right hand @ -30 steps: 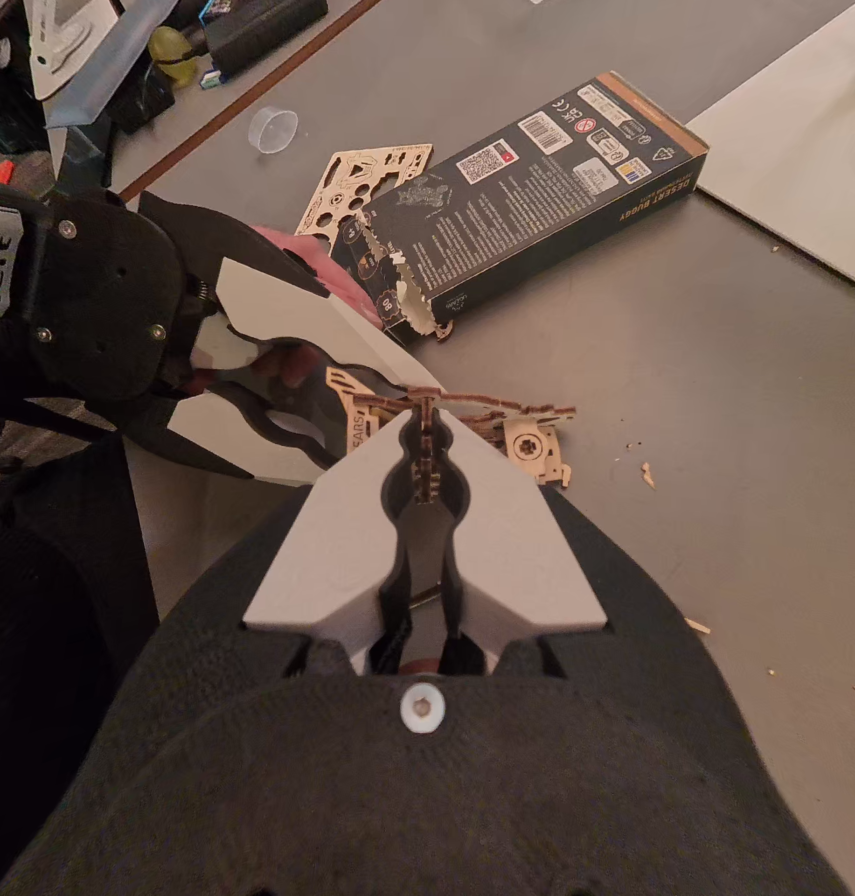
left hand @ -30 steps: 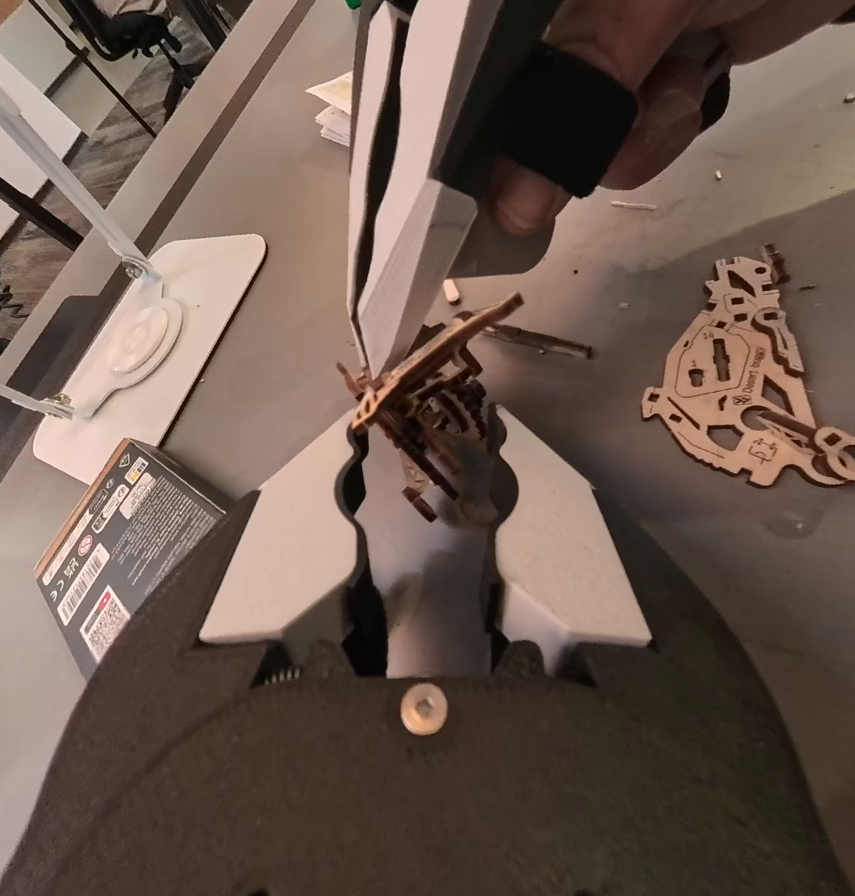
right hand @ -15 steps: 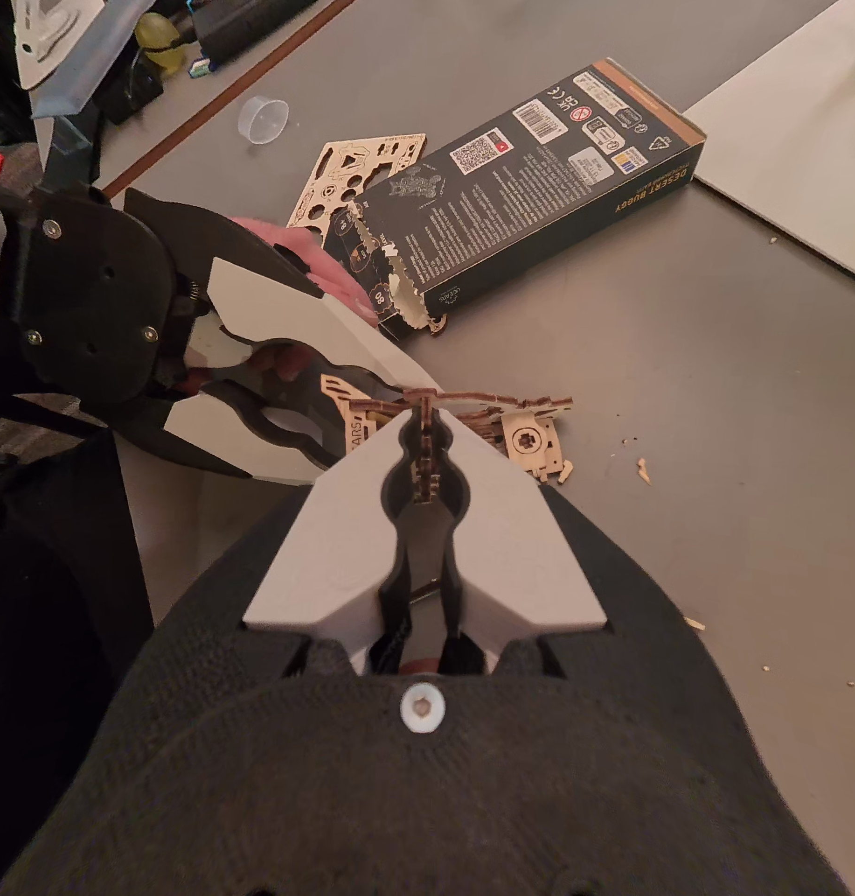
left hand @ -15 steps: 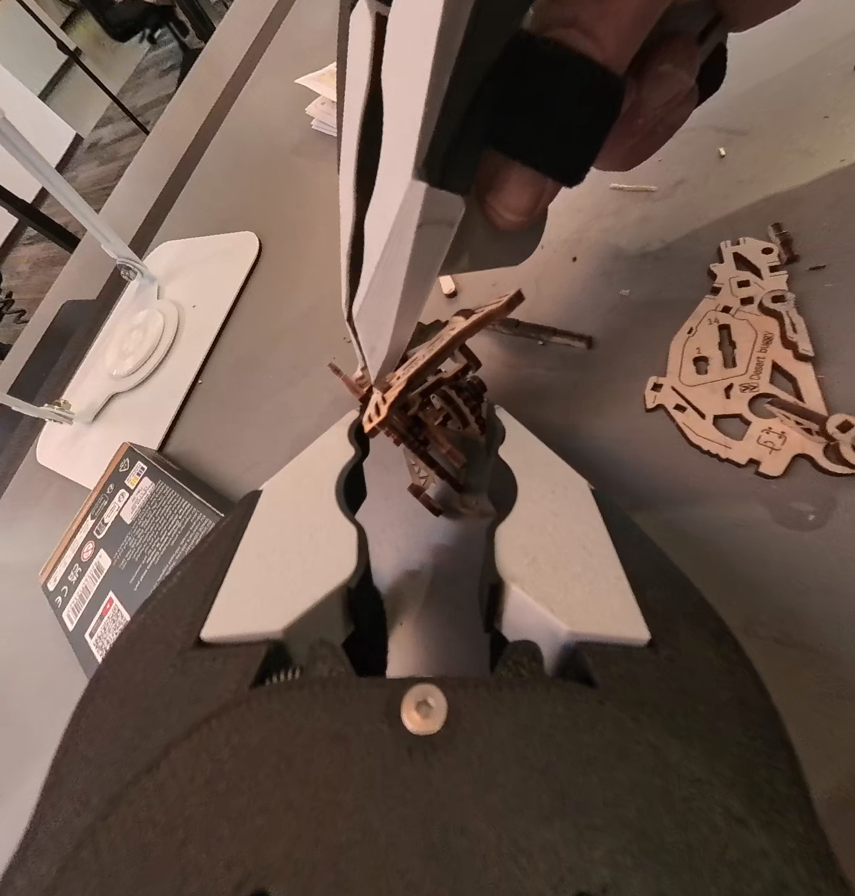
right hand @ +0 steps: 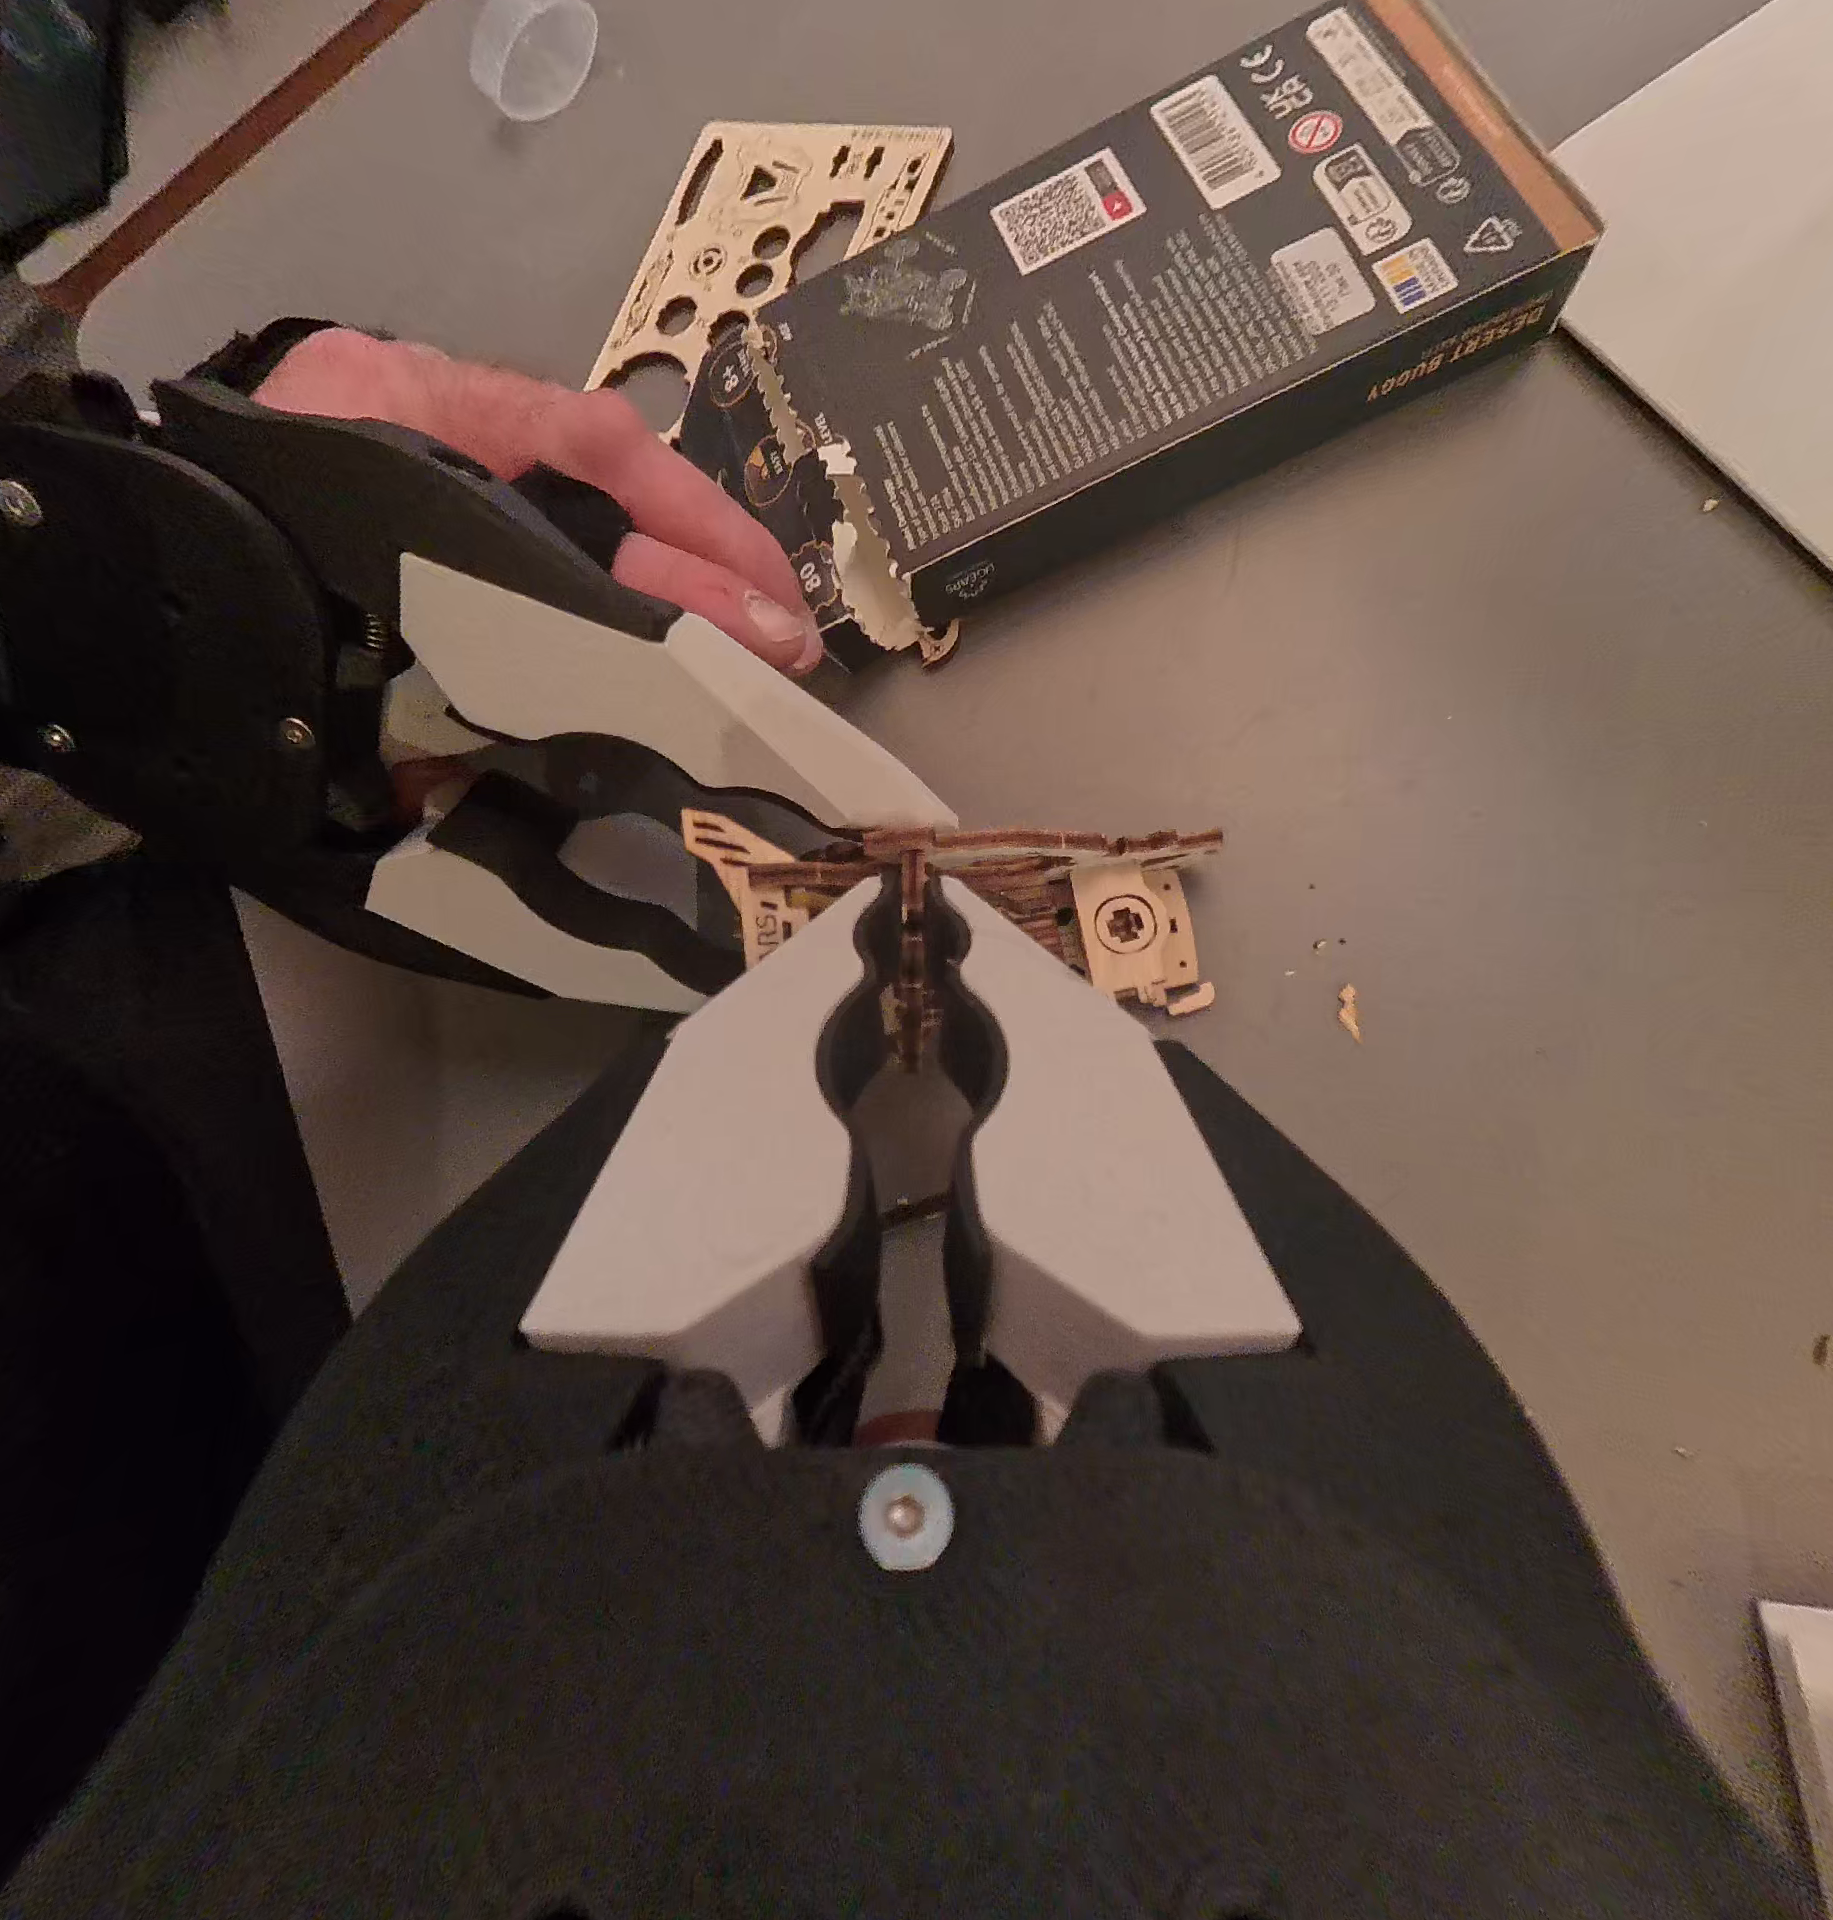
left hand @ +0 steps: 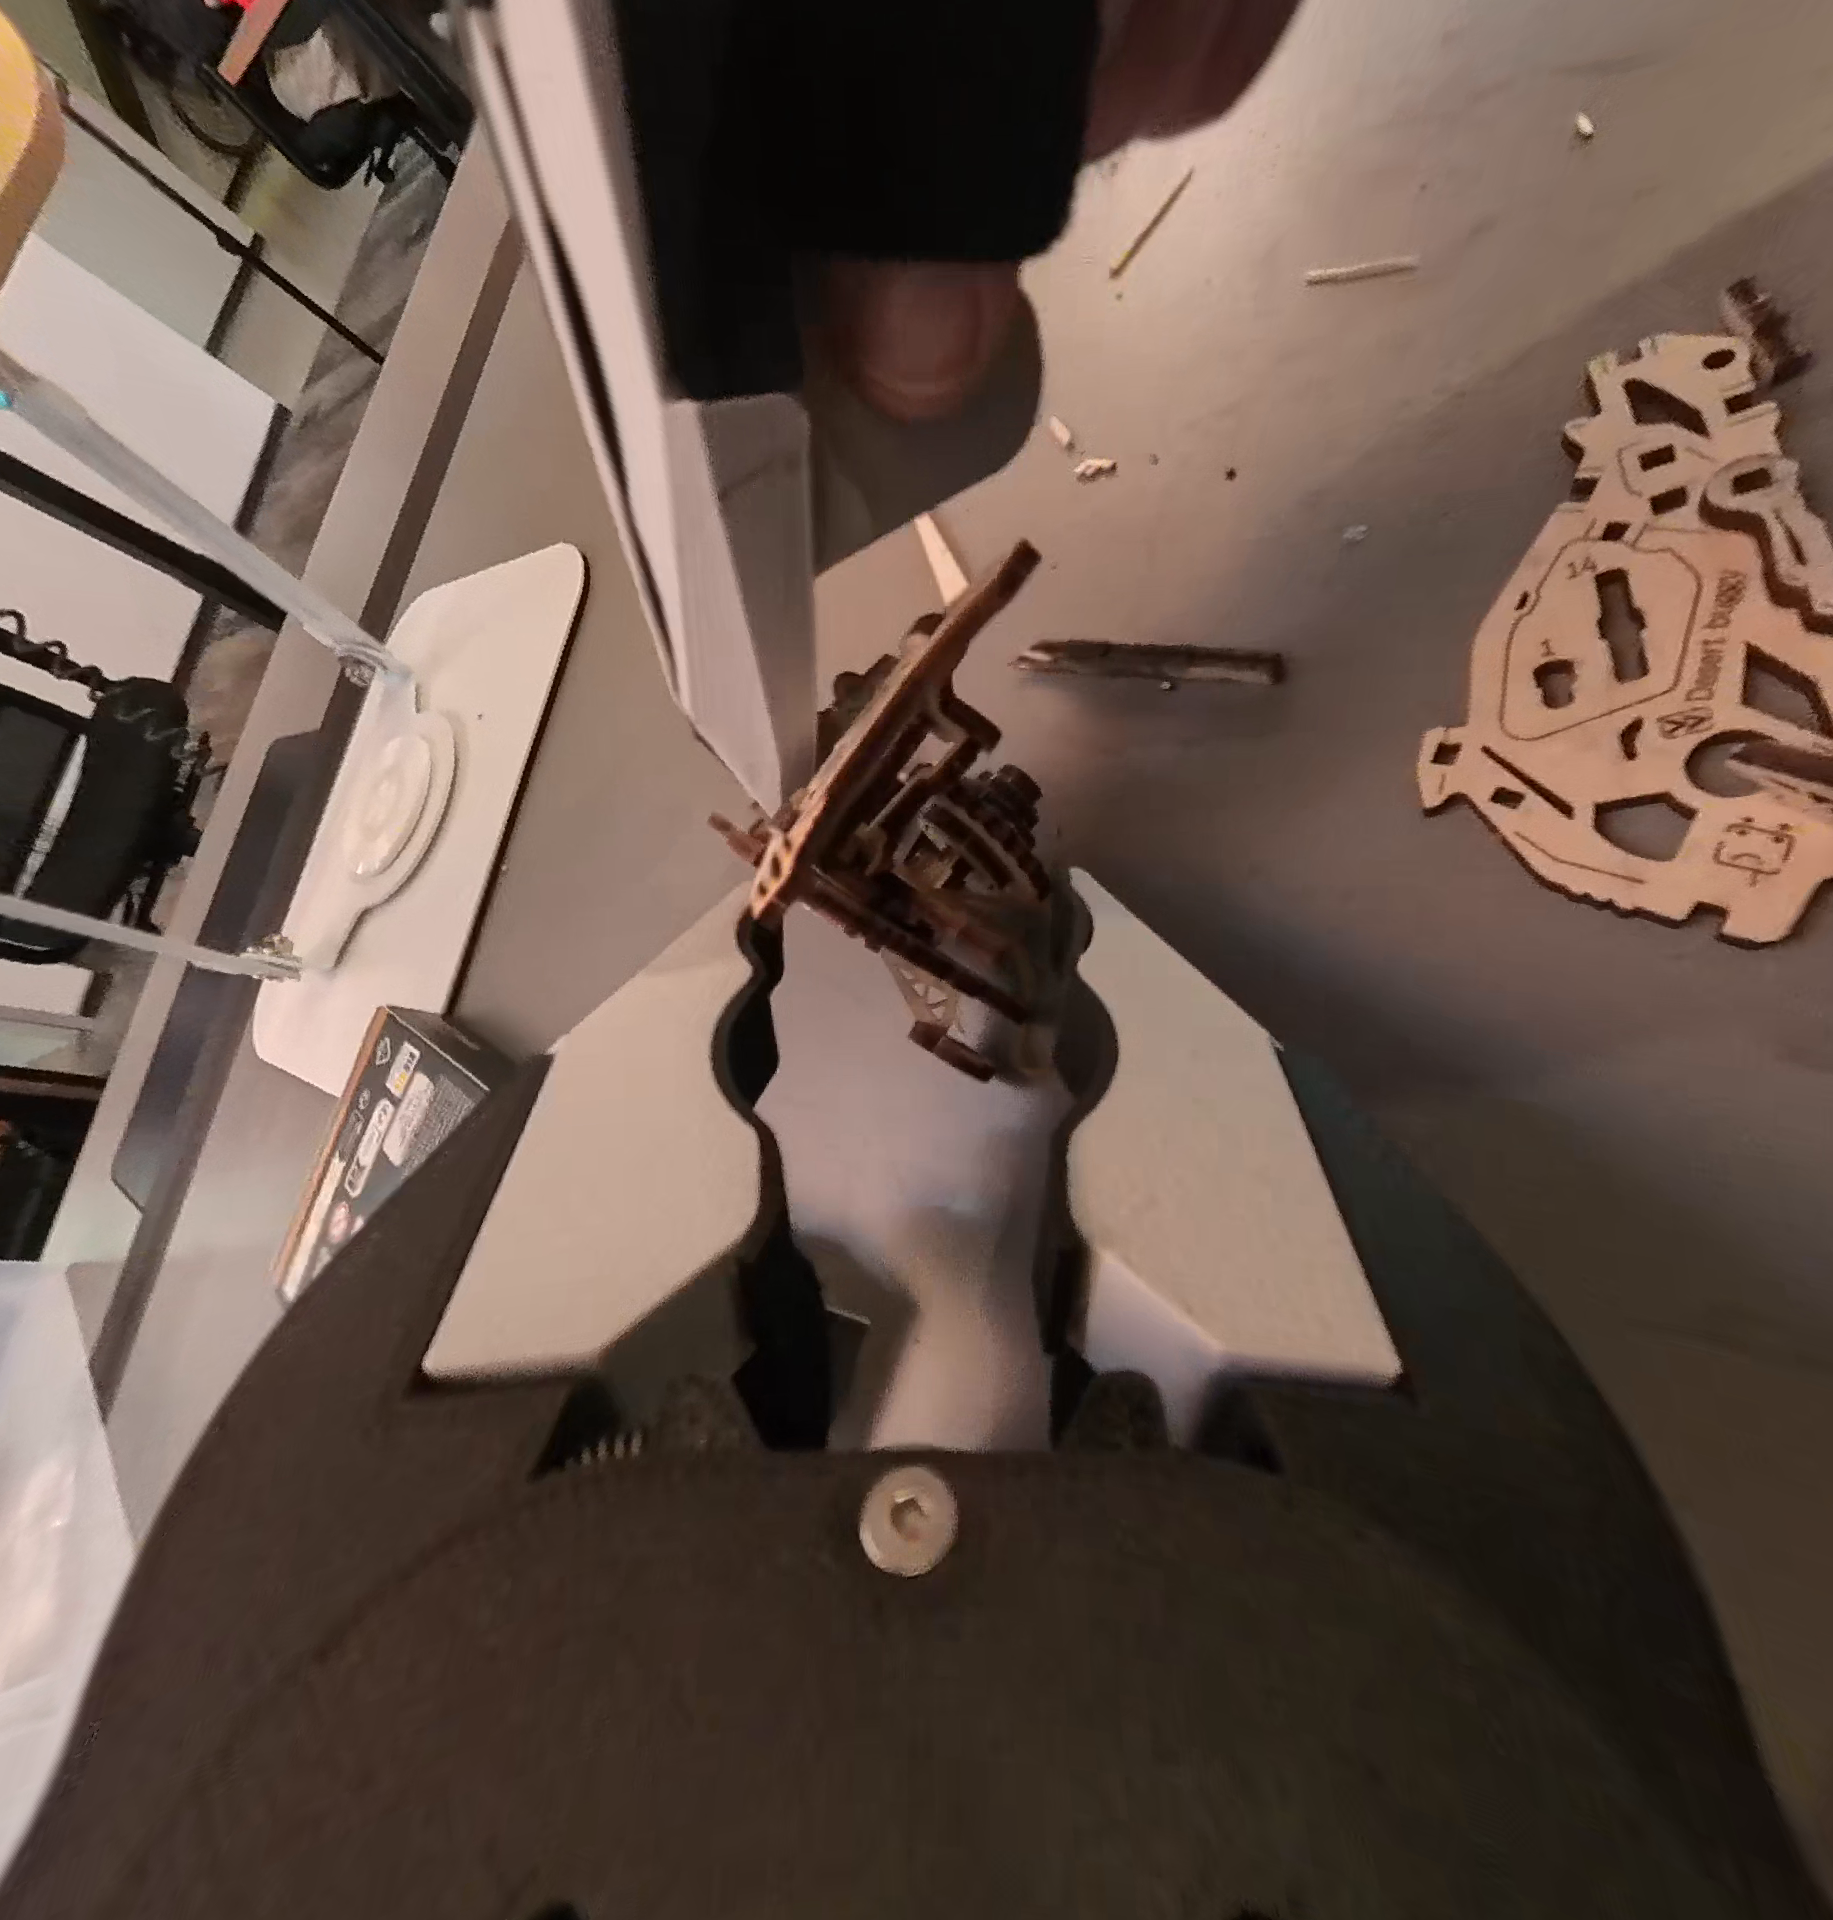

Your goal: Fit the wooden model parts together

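Right tongs clamp flat wooden piece; left tongs grip wooden model.

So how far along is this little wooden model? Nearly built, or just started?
Partway, I'd judge. A small wooden assembly with gears already holds together. Right now the left gripper grips it while the right gripper pinches a thin part against its top. Still left: a punched-out sheet on the table keeps some pieces; another sheet lies by the box.
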{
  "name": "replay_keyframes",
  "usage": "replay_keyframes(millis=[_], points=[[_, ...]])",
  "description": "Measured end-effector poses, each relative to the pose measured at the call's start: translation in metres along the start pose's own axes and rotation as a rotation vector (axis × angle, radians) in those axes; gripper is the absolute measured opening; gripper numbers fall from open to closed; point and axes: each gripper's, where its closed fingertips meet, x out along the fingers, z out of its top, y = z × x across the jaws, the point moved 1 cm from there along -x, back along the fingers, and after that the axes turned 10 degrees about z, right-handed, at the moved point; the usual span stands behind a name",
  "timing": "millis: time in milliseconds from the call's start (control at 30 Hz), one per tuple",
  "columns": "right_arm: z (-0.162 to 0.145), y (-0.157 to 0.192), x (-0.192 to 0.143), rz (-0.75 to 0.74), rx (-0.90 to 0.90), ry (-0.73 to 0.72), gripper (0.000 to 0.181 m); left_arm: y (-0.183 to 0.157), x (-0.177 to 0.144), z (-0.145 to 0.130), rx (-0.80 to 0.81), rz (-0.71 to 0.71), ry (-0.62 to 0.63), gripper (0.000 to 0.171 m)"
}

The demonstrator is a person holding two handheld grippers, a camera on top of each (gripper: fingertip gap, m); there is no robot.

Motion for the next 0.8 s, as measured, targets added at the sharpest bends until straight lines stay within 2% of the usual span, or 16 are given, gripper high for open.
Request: replay_keyframes(millis=[467, 800], points=[[0.0019, -0.0032, -0.0002, 0.084, -0.065, 0.189, 0.0, 0.0029, 0.0041, -0.0033, 0.198, 0.045, 0.008, 0.046], [0.0034, -0.0032, -0.0001, 0.179, -0.161, 0.274, 0.0, 0.0031, 0.0044, -0.0029, 0.29, 0.013, -0.017, 0.046]])
